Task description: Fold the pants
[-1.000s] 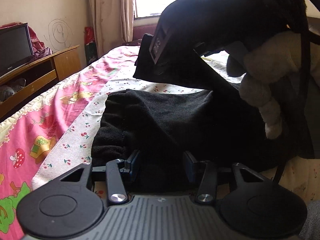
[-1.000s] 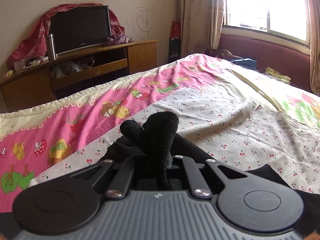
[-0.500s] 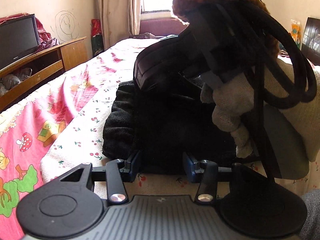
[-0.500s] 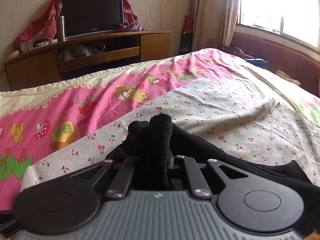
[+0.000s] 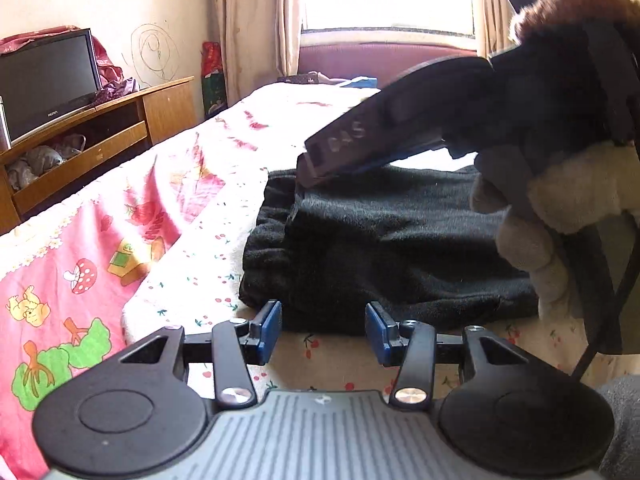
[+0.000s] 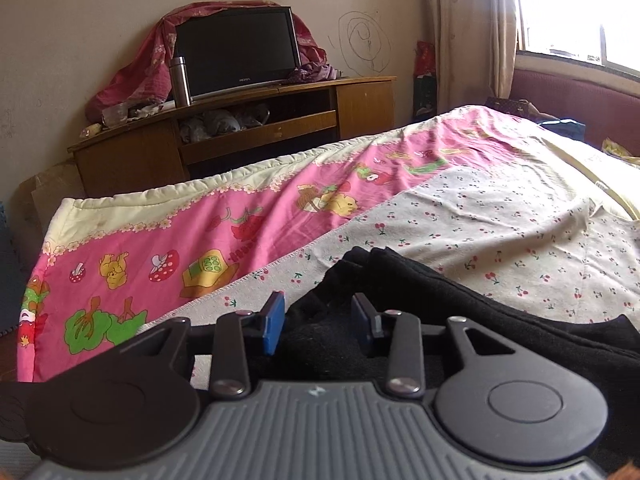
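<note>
The black pants [image 5: 384,248] lie folded in a thick bundle on the bed. My left gripper [image 5: 324,330] is open and empty, just short of the bundle's near edge. In the left wrist view the right gripper's body [image 5: 400,128], held by a gloved hand [image 5: 560,208], hovers over the far top of the bundle. In the right wrist view my right gripper [image 6: 318,322] is open, its blue pads either side of the pants' folded edge [image 6: 400,280], with the cloth lying loose on the sheet.
The bed has a cherry-print sheet [image 6: 500,232] and a pink cartoon quilt [image 6: 200,252] along its left side. A wooden TV stand [image 6: 240,132] with a television [image 6: 236,48] and a steel flask [image 6: 180,80] stands by the wall. A window and curtains are beyond the bed.
My right gripper opened and let go of the pants fold, which dropped onto the bundle. My left gripper drew back from the pants and stays open.
</note>
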